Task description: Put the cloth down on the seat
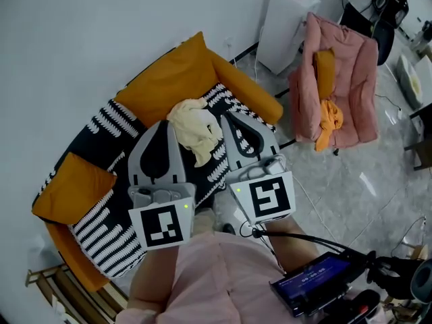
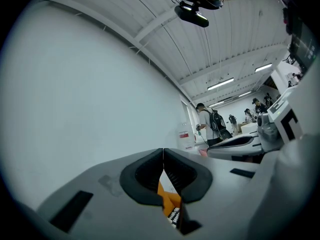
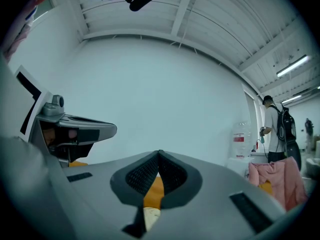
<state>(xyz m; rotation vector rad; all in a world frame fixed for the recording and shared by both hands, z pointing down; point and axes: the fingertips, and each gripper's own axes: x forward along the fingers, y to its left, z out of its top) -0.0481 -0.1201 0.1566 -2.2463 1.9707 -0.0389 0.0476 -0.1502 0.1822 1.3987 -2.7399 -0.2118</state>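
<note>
A crumpled cream-yellow cloth (image 1: 194, 128) lies on the black-and-white striped seat (image 1: 108, 225) of a small sofa with orange cushions (image 1: 172, 76). My left gripper (image 1: 162, 124) hovers just left of the cloth and my right gripper (image 1: 227, 117) just right of it, both raised above the seat. In the left gripper view the left gripper (image 2: 163, 151) is shut tip to tip with nothing between. The right gripper (image 3: 159, 153) is shut and empty too; a bit of the cloth (image 3: 150, 217) shows below its jaws.
A pink armchair (image 1: 341, 79) with an orange cloth (image 1: 331, 119) stands on the floor to the right. A white cabinet (image 1: 287, 25) is behind it. A wall runs behind the sofa. A person with a backpack (image 3: 277, 131) stands far off.
</note>
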